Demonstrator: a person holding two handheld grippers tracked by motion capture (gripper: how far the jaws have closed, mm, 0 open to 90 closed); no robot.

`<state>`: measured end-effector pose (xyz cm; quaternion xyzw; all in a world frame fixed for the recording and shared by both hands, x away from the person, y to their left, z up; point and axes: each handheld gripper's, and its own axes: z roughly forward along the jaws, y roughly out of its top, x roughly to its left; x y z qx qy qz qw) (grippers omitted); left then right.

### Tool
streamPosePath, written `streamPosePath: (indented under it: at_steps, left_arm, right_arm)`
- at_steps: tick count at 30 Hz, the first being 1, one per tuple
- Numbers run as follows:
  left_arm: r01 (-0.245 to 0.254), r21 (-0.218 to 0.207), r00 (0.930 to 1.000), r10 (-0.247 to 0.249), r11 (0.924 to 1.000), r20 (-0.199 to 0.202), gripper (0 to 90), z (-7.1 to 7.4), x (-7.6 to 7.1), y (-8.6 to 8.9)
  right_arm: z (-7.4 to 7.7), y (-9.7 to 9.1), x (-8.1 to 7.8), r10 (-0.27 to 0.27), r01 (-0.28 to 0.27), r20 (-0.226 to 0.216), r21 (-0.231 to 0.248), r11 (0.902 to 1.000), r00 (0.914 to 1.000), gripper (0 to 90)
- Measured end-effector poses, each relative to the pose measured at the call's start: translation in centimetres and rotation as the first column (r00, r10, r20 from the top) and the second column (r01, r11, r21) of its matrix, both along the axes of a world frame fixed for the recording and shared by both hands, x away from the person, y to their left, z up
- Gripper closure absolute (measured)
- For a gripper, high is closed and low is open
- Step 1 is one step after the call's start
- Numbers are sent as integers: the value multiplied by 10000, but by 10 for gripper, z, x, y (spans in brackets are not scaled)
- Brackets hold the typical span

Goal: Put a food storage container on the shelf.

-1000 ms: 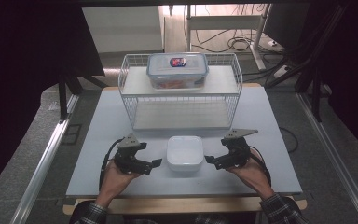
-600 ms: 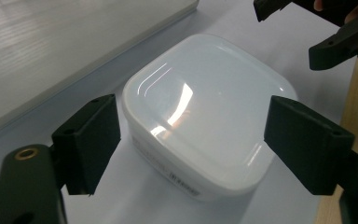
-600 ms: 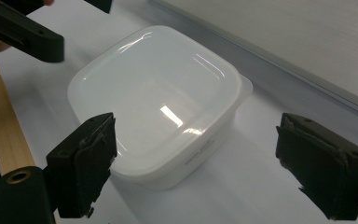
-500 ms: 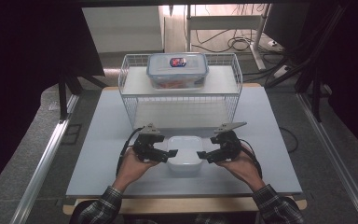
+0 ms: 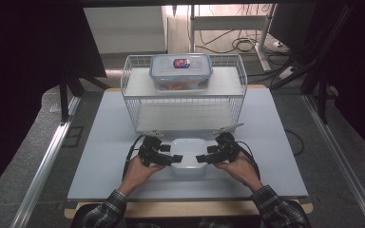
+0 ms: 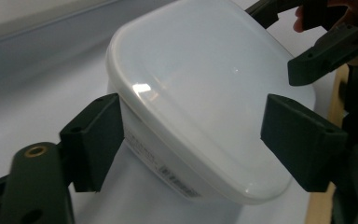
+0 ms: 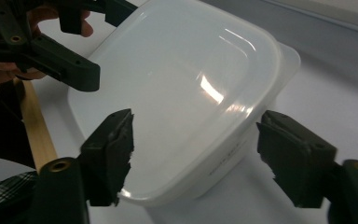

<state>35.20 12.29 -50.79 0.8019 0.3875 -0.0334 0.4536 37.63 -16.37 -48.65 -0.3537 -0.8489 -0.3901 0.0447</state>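
Left claw: your left gripper (image 5: pixel 167 159) sits at the left end of the white lidded container (image 5: pixel 188 155), lower middle of the high view. Jaws apart, they've just been closing in. In the left gripper view the box corner (image 6: pixel 205 116) is between the pads, but I can't see either pad pressing yet.

Right claw: same deal mirrored. Your right gripper (image 5: pixel 205 158) is at the box's right end, jaws apart and just been narrowing. In the right gripper view the lid edge (image 7: pixel 182 116) lies between the pads (image 7: pixel 109 144), with a gap showing on the right side.

Box location: flat on the grey table (image 5: pixel 100 156), just in front of the wire rack (image 5: pixel 133 102). A second clear tub (image 5: pixel 180 71) sits on the rack's upper shelf, upper middle of the frame.

Step in hand: looks to me like a two-sided grab, closing on the box before a lift.

Next move: you probably need both sets of pads to seat on the walls under the lid rim, evenly. The plastic looks slick, so squeeze both sides together and lift level.
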Motion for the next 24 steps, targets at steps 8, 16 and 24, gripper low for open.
streamPosePath:
  at_steps: [8, 16, 24]
  left_arm:
    - [-430, -215, 9990, 427, 9988, -167, 546, 9, -19, 12]
    - [-1065, -158, 9942, 1063, 9942, -132, 653, 15, -28, 11]
    - [-1782, -225, 9828, 1790, 9837, 455, 784, 17, -36, 11]
  right_arm:
    - [8, -15, -13, -413, 425, -357, 342, 9985, 9985, 581]
    - [12, -17, -23, -1177, 1208, -478, 701, 9902, 9919, 685]
    - [14, -17, -30, -1643, 1608, 372, 825, 9835, 9857, 786]
